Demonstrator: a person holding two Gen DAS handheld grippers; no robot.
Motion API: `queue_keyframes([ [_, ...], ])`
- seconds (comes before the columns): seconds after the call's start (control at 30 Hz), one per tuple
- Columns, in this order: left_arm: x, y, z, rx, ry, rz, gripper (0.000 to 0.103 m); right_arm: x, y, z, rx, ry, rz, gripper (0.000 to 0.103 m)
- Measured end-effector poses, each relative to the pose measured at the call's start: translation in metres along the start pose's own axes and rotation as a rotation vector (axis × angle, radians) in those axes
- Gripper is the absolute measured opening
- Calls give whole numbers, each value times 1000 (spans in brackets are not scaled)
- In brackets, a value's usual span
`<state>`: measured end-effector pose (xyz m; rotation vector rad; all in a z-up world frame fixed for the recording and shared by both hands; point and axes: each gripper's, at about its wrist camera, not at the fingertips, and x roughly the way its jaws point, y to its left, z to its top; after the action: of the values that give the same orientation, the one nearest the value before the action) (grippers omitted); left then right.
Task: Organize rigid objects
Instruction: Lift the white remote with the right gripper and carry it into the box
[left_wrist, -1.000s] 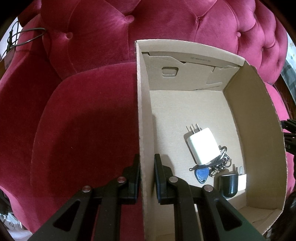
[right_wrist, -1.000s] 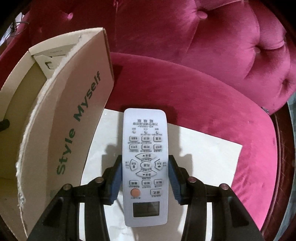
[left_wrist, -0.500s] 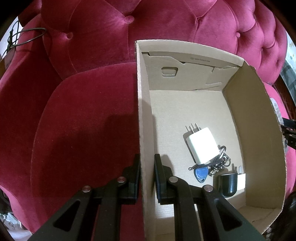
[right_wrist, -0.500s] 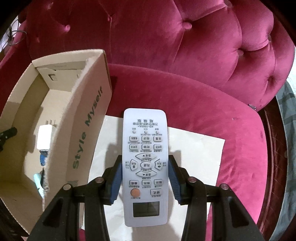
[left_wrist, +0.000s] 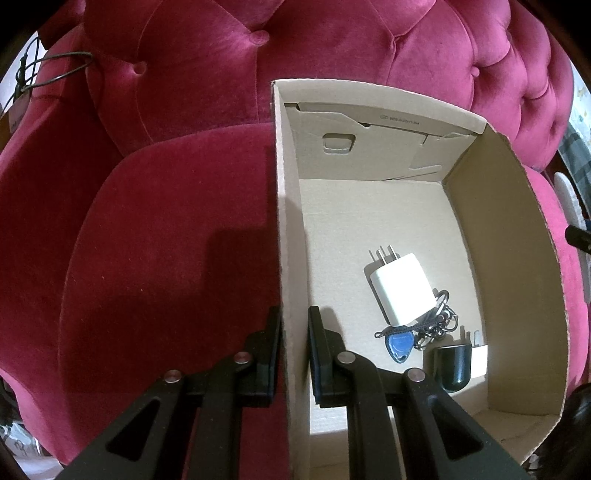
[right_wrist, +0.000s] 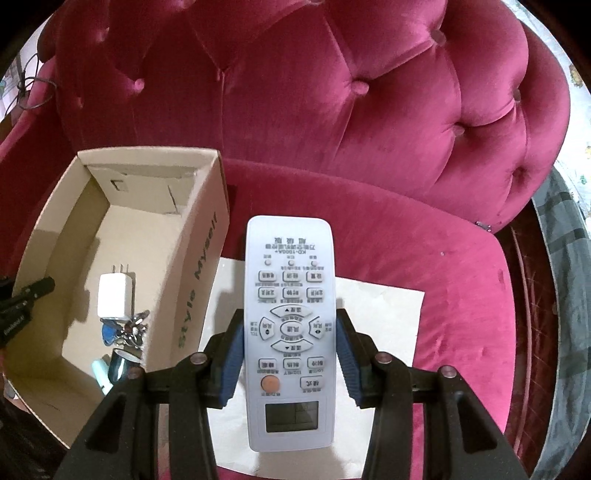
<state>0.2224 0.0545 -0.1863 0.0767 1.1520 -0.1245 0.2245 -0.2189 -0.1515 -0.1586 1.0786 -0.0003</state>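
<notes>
My right gripper (right_wrist: 290, 336) is shut on a white remote control (right_wrist: 290, 295) and holds it up above a pale paper sheet (right_wrist: 384, 332) on the red sofa seat. My left gripper (left_wrist: 294, 332) is shut on the left wall of an open cardboard box (left_wrist: 290, 221). The box also shows at the left of the right wrist view (right_wrist: 207, 236). Inside lie a white charger plug (left_wrist: 400, 291), a blue key fob with keys (left_wrist: 400, 343) and a black adapter (left_wrist: 452, 363).
The box stands on the seat of a tufted red velvet sofa (right_wrist: 369, 110). A dark cable (left_wrist: 55, 62) hangs over the sofa's left arm. A grey plaid cloth (right_wrist: 565, 258) lies at the far right.
My right gripper has risen with the remote, so the box and paper sheet look smaller and lower. The box interior has come into its view. My left gripper has stayed on the box wall.
</notes>
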Motion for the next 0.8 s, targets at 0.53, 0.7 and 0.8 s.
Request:
queue_keyframes([
  [0.53, -1, 0, -1, 4, 0, 2, 14, -50, 18, 24, -37, -43, 4, 49],
  [0.7, -1, 1, 0, -3, 2, -4, 14, -52, 37, 32, -63, -44, 22, 49],
  [0.8, 0, 1, 0, -1, 2, -2, 14, -51, 49, 35, -76, -40, 35, 49],
])
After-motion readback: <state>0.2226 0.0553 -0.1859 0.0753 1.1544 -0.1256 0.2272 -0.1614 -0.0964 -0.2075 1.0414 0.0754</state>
